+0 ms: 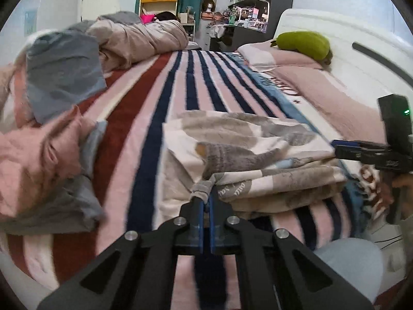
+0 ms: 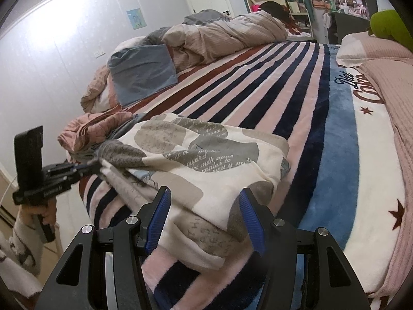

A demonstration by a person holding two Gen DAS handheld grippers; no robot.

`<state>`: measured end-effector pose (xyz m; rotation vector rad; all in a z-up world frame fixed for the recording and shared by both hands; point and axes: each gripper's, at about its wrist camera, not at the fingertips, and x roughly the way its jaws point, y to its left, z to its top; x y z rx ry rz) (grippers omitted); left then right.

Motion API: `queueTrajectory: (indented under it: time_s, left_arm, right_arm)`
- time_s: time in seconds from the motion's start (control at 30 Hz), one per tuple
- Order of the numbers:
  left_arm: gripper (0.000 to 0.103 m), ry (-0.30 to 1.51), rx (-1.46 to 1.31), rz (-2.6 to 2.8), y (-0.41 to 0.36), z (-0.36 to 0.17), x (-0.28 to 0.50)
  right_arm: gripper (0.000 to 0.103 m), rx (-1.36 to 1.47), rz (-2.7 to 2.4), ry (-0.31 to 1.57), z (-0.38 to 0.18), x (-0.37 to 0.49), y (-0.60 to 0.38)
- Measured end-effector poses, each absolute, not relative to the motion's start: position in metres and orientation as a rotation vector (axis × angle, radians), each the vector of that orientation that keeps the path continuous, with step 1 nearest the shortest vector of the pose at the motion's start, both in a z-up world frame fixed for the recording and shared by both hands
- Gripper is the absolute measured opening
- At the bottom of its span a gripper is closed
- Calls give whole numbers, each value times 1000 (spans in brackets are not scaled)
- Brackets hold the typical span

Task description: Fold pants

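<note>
Cream-and-grey printed pants (image 2: 196, 160) lie folded in several layers on the striped blanket (image 2: 284, 82), near its front edge. At the stack's left side, the left gripper (image 1: 205, 197) is pinched tight on a grey cuff, probably to hold that end taut and aligned. At the stack's right side, the right gripper (image 2: 204, 219) is spread wide, gripping nothing, its blue pads (image 2: 251, 219) straddling the nearest corner, seemingly about to take hold.

pants (image 2: 196, 160) on blanket (image 2: 296, 98) | clothes pile (image 1: 44, 160) left of pants
</note>
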<state>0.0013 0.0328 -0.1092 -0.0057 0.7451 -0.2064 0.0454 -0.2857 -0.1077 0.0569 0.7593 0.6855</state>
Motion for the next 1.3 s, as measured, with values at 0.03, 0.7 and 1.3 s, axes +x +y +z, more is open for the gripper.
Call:
queueTrajectory:
  time_s: [0.03,0.7,1.3]
  left_arm:
    - [1,740,10,-194,34,-109,3]
    - [67,730,-111,-327,64,-64,23]
    - [65,972,-305,-376,69,-159,109]
  right_arm:
    - [52,59,686,761,-108,45,-286]
    - [64,109,636,765,-98,40,-305]
    - [67,408,662,951,-162,97,-316]
